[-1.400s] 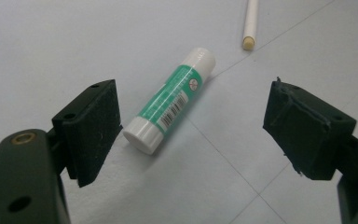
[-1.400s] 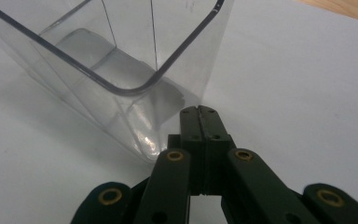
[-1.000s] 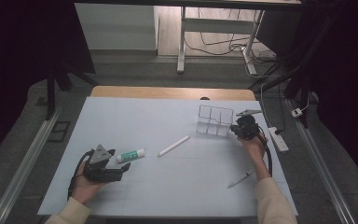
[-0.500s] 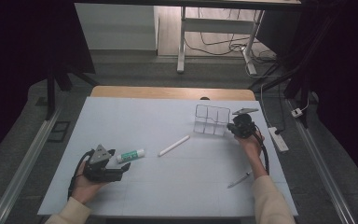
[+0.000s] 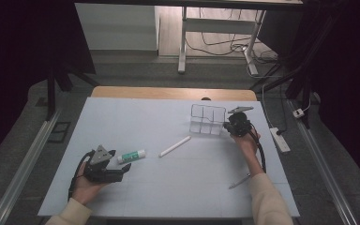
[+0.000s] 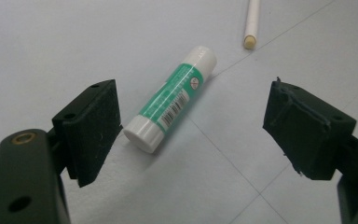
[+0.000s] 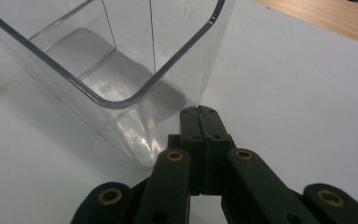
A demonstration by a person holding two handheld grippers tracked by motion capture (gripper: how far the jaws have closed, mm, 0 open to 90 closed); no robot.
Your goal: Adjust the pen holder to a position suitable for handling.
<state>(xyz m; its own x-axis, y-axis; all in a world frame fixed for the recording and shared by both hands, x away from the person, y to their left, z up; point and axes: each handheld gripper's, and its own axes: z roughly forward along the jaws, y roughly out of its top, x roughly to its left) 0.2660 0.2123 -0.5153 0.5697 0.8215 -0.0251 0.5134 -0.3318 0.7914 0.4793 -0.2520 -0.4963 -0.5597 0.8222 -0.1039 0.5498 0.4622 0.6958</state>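
A: Two grippers logged. Left gripper (image 5: 122,169) rests low on the near-left of the surface (image 5: 136,117), fingers (image 6: 93,128) wide apart, nothing between the pads. The glue stick (image 6: 171,99) lies just beyond them, untouched.

B: Orientation of the glue stick?

A: Flat on its side. In the high view its (image 5: 131,155) long axis runs roughly left to right, far end tipped slightly away; white cap toward the right, white base toward the left gripper. In the left gripper view it runs diagonally, base close to the left-hand finger, cap pointing toward the white stick (image 6: 252,21) farther out.

B: So the open fingers are not square to it?

A: My reading: they are staged for a grasp, but the stick sits off to one side, so the hand would need to shift and turn to close across the body.

B: Right gripper?

A: Right gripper (image 5: 227,127) sits at the right edge of the clear divided organizer (image 5: 207,119), far right of the surface. Fingers (image 7: 200,122) pressed together, empty, tips at the base of the organizer's (image 7: 121,74) near corner. Whether they touch the wall I cannot tell. Probably nudging or steadying it as the receiving container.

B: Anything else?

A: Pen (image 5: 239,181) on the near right, well apart from both.
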